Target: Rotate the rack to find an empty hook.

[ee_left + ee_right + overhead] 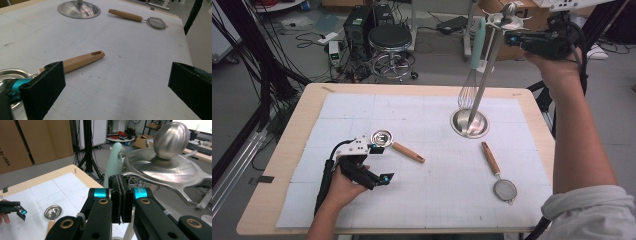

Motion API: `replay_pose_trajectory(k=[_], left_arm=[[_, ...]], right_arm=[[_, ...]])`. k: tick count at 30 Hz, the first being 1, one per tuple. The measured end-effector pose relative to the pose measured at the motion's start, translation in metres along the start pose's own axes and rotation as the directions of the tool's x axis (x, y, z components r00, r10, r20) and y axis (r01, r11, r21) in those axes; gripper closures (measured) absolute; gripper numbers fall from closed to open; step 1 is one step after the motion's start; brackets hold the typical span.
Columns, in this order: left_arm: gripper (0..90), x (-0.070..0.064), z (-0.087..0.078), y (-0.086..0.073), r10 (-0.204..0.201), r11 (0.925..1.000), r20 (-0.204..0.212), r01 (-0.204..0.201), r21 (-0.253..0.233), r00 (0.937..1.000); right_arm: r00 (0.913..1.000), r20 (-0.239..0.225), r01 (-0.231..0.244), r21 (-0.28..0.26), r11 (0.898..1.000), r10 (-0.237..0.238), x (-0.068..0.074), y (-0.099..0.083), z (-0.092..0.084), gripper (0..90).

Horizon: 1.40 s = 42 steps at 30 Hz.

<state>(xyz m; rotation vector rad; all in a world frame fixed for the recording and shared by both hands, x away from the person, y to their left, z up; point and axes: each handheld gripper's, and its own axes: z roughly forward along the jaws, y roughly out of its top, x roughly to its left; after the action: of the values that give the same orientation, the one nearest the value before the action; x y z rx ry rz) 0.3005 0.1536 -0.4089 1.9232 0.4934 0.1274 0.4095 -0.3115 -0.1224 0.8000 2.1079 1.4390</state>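
The table (282, 150) with its white mat (422, 200) takes up the lower centre of the high view. The rack (486, 75) stands on its steel base right of centre, and the whisk (471, 85) hangs beside the pole from a top arm, wires low, just above the base.

The step looks like work at the rack's top. It is best done with small, slow moves there, so the whisk does not swing and the tall rack does not tip; any pull away should go straight up and clear of the arms.

A spoon (397, 145) lies left of centre and a strainer (498, 172) at lower right.

The right gripper (121, 200) is raised at upper right, level with the rack's top, pads pressed together with nothing seen between them. The left gripper (381, 163) rests low on the mat, jaws wide apart and empty, beside the spoon.
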Motion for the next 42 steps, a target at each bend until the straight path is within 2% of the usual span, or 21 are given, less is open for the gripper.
replay_pose_trajectory(k=[9,14,18,27,31,36,42], left_arm=[[1.6,0.0,-0.001,0.0,-0.001,1.0,0.005,0.001,0.003,1.0],[1.6,0.0,-0.002,0.0,-0.003,1.0,0.004,0.003,-0.004,1.0],[1.6,0.0,-0.002,0.0,-0.002,1.0,0.003,0.002,-0.002,1.0],[1.6,0.0,-0.002,0.0,-0.002,1.0,0.004,0.002,0.0,1.0],[1.6,0.0,-0.002,0.0,-0.002,1.0,0.003,0.002,0.002,1.0],[1.6,0.0,-0.002,-0.001,-0.003,1.0,0.0,0.003,0.005,1.0],[1.6,0.0,-0.001,-0.001,-0.006,1.0,0.0,0.006,0.007,1.0]], right_arm=[[0.9997,0.01,0.021,0.022,1.0,-0.021,0.015,0.009,0.017,89.5],[0.9981,0.016,0.059,0.033,0.998,-0.059,0.023,0.015,0.023,89.5],[0.9985,0.018,0.051,0.029,0.998,-0.051,0.023,0.012,0.023,89.4],[0.9996,0.023,0.012,0.046,0.999,-0.013,0.015,-0.009,0.022,89.4],[0.9994,0.036,-0.004,0.049,0.999,0.002,0.008,-0.019,0.017,89.4],[0.9969,0.068,-0.042,0.032,0.999,0.039,-0.005,-0.027,0.003,89.4],[0.9925,0.108,-0.056,-0.01,0.998,0.057,-0.016,-0.024,-0.014,89.4]])
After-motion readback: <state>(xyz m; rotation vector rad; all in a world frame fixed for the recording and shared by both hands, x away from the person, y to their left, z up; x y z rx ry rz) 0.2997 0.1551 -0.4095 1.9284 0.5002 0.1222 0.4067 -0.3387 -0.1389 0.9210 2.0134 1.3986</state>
